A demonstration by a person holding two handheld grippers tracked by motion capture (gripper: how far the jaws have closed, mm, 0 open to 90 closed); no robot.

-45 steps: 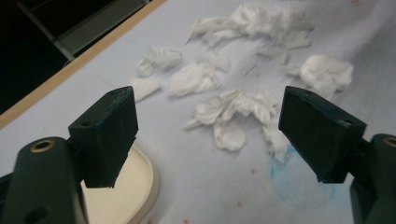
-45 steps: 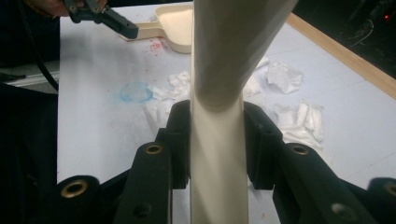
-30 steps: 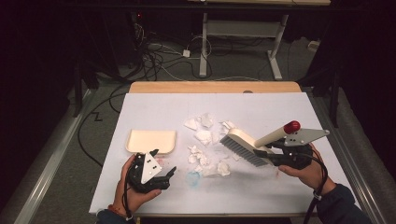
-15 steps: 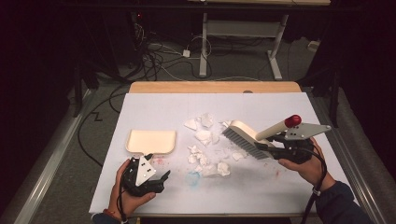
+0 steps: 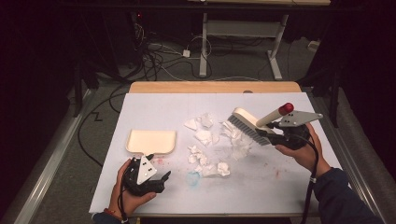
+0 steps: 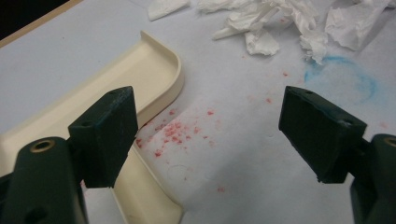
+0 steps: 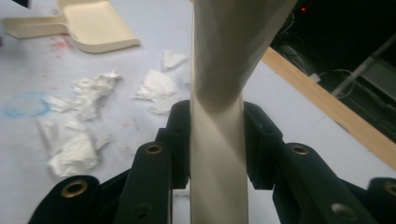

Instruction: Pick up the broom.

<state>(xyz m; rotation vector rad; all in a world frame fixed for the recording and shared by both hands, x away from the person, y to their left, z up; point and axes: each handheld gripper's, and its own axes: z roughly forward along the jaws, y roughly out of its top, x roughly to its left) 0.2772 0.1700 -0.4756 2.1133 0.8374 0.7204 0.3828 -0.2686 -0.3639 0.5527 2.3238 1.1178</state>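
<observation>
From the high view we see the right gripper [image 5: 273, 133] pinching a brush [image 5: 254, 125] by its handle, bristles above the paper scraps [image 5: 208, 140]; the left gripper [image 5: 161, 179] sits near the dustpan [image 5: 152, 141].

In the left gripper view our jaws stand spread, empty, beside the dustpan [image 6: 140, 79].

In the right gripper view the jaws clamp the handle [image 7: 217, 154]; whether the bristles touch paper, we cannot tell.

We can read no text, label, brand, number or sign on anything here; the blue and red marks are just smears.
</observation>
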